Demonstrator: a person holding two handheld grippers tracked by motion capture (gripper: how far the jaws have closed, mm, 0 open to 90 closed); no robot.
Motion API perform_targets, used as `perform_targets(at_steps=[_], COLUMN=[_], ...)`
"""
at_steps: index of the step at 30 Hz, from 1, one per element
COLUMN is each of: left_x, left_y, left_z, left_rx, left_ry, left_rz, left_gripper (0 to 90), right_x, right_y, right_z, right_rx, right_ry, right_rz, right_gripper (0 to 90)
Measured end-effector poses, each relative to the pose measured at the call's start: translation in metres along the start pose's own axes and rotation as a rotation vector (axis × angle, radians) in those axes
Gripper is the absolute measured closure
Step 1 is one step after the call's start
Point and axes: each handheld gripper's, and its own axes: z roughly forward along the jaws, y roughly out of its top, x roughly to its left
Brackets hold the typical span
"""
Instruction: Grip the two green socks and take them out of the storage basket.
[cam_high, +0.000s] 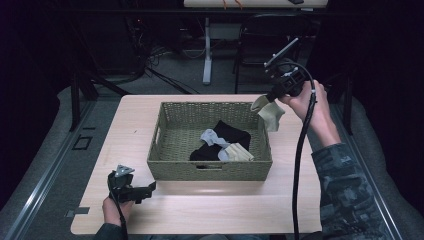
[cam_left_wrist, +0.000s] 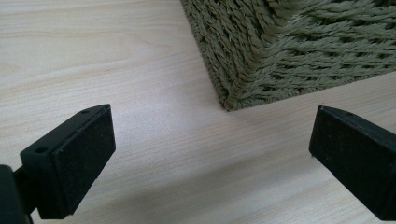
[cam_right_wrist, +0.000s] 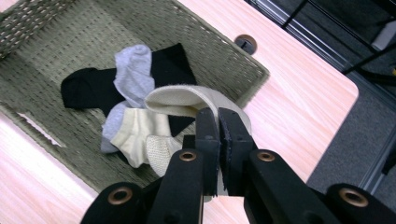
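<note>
Up over the far right corner of the woven basket (cam_high: 210, 170), the right gripper (cam_high: 270, 99) is pinching a cream sock (cam_high: 270, 114) between its closed jaws, the sock dangling just below them, above the basket's rim. Black, grey and cream socks are lying inside. Meanwhile the left gripper (cam_high: 150, 189) is resting on the bench (cam_high: 210, 210) with jaws wide apart, beside the basket's near left corner.

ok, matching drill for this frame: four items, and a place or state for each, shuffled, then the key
1. cream sock
2. grey sock
3. left gripper
4. basket

A. fingers wide apart, nothing between them
B. pinched in the right gripper, held above the basket's right end
C. lying on black socks inside the basket
D. standing on the table

Pairs: 1-B, 2-C, 3-A, 4-D
</note>
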Motion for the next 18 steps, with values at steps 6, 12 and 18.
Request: perform_targets(at_steps=[6, 12, 18], left_x=[0.0, -0.001, 0.0], left_y=[0.0, 0.0, 0.0], left_z=[0.0, 0.0, 0.0], left_rx=[-0.001, 0.004, -0.002], left_ry=[-0.001, -0.001, 0.0], left_rz=[-0.001, 0.0, 0.0], left_gripper=[0.3, 0.3, 0.3], right_x=[-0.017, -0.034, -0.044], right_y=[-0.014, -0.03, -0.043], right_z=[-0.007, -0.009, -0.004], right_rx=[0.004, 0.008, 0.017], right_ry=[-0.022, -0.035, -0.035], right_rz=[0.038, 0.086, 0.116], right_gripper=[87.3, 87.3, 87.3])
